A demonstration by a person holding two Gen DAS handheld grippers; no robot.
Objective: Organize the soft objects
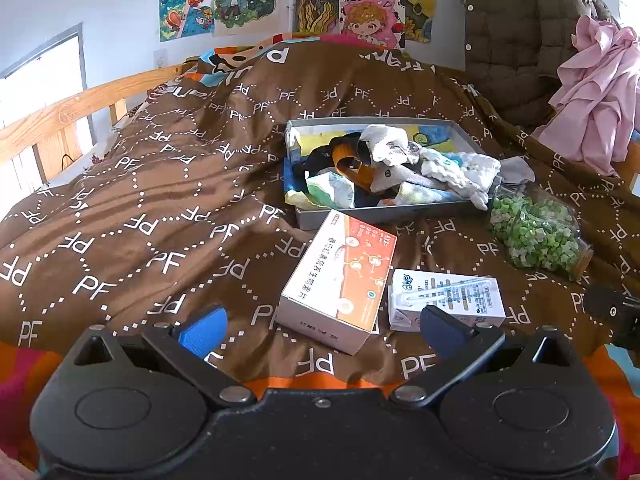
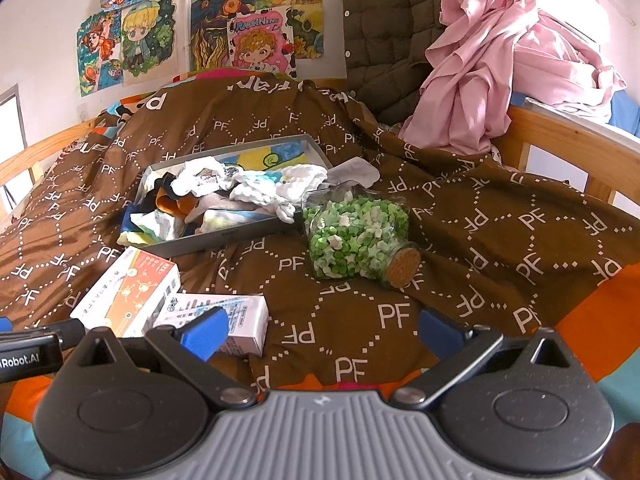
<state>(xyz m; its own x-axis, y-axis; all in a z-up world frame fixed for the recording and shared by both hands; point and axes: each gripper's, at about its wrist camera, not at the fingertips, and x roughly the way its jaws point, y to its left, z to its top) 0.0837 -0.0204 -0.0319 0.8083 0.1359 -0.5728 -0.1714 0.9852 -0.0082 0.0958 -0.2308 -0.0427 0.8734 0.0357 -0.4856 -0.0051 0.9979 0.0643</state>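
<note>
A grey shallow box point(image 1: 384, 215) point(image 2: 208, 240) lies on the brown bedspread, filled with several socks and small cloths point(image 1: 396, 164) point(image 2: 240, 190). A white fluffy cloth point(image 1: 464, 172) point(image 2: 280, 196) hangs over its right edge, and a grey sock point(image 1: 518, 168) point(image 2: 356, 172) lies just outside it. My left gripper point(image 1: 322, 330) is open and empty, low over the bed in front of an orange-white carton point(image 1: 340, 276). My right gripper point(image 2: 322, 330) is open and empty, in front of the jar point(image 2: 356, 236).
A glass jar of green paper stars point(image 1: 536, 232) lies on its side right of the box. An orange-white carton point(image 2: 128, 292) and a small white carton point(image 1: 448, 300) point(image 2: 224, 316) lie near the front. Pink clothing point(image 2: 500, 64) and a quilted jacket point(image 2: 380, 32) hang at the back right. Wooden rails point(image 1: 60, 116) edge the bed.
</note>
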